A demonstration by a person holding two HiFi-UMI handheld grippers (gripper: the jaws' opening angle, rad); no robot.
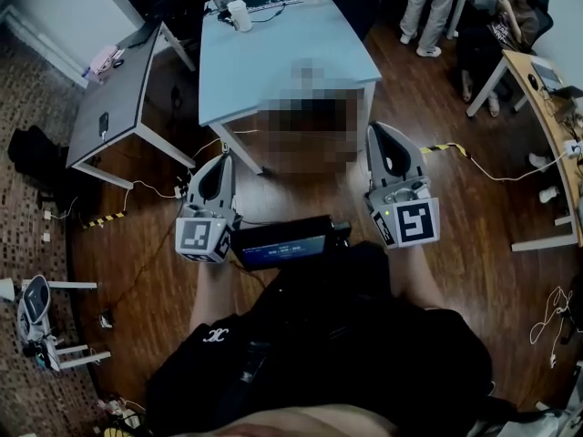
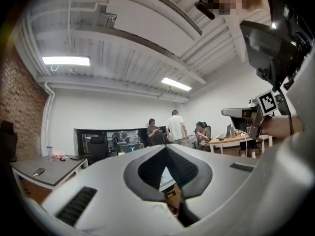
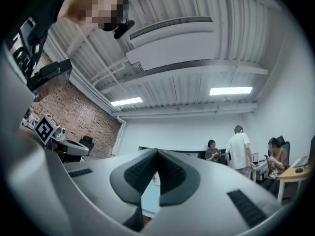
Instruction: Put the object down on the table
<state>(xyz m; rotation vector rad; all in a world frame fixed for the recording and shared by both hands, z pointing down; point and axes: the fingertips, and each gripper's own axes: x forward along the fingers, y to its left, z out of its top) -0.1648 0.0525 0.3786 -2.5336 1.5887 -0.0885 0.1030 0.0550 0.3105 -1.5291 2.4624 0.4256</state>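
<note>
A light blue table (image 1: 282, 57) stands ahead of me, and a white cup (image 1: 240, 15) sits near its far left corner. My left gripper (image 1: 221, 158) is held in the air over the wooden floor, short of the table's near edge, jaws shut and nothing between them. My right gripper (image 1: 381, 128) hangs level with it at the table's near right corner, also shut and empty. In the left gripper view the left gripper (image 2: 166, 147) points across the room, its tips touching. The right gripper (image 3: 157, 151) likewise shows closed tips, with a strip of the blue table (image 3: 150, 198) behind them.
A grey desk (image 1: 114, 98) stands at the left, a wooden desk (image 1: 547, 107) at the right. People (image 1: 433, 7) stand and sit at the back right. A black device with a blue screen (image 1: 291, 242) hangs at my chest. Cables (image 1: 155, 189) run over the floor.
</note>
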